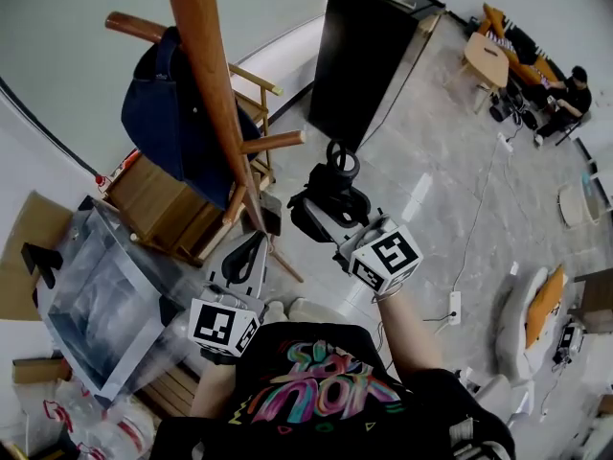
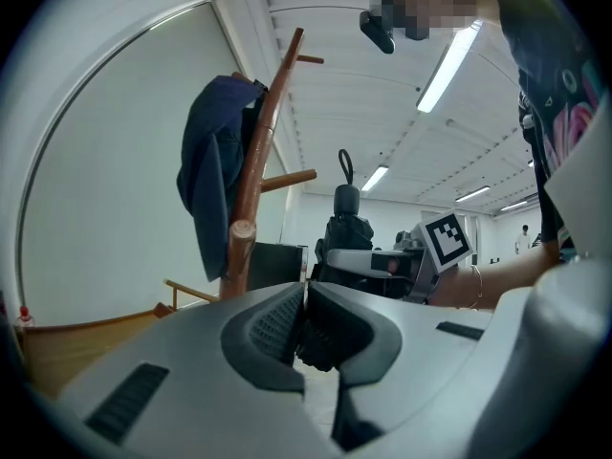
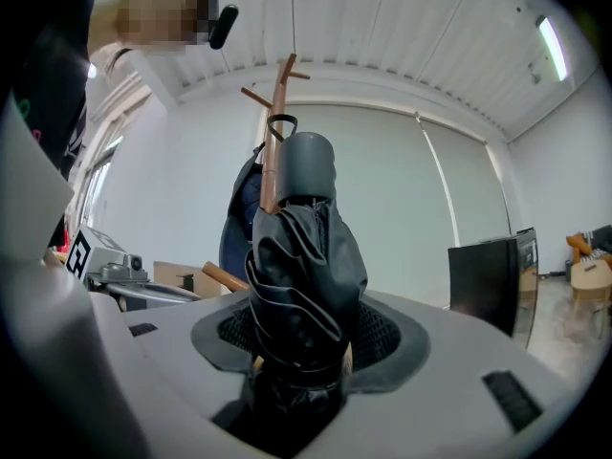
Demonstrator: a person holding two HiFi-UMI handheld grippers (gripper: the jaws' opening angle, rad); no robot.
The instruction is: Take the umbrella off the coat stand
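Entry: umbrella removal, status check.

- Right tongs (image 3: 301,350): pinching the folded black umbrella (image 3: 304,256) across its lower body. The pads press into the fabric on both sides and the handle end stands up out of the grip.
- Left tongs (image 2: 304,321): pressed together, nothing between them, held low at the lower left of centre in the head view.
- Umbrella position: centre of the head view, just to the right of the coat stand (image 1: 206,56). Its strap loop (image 1: 342,161) sits beside the tip of the nearest peg (image 1: 273,143), and from my left tongs' view the two appear apart.
- A dark blue garment (image 1: 163,113) hangs on the far side of the pole, untouched.

Assessment: grasp done, and the loop looks clear of the peg. What is left is to carry the umbrella well away from the stand. Risk: the loop could catch the peg tip.
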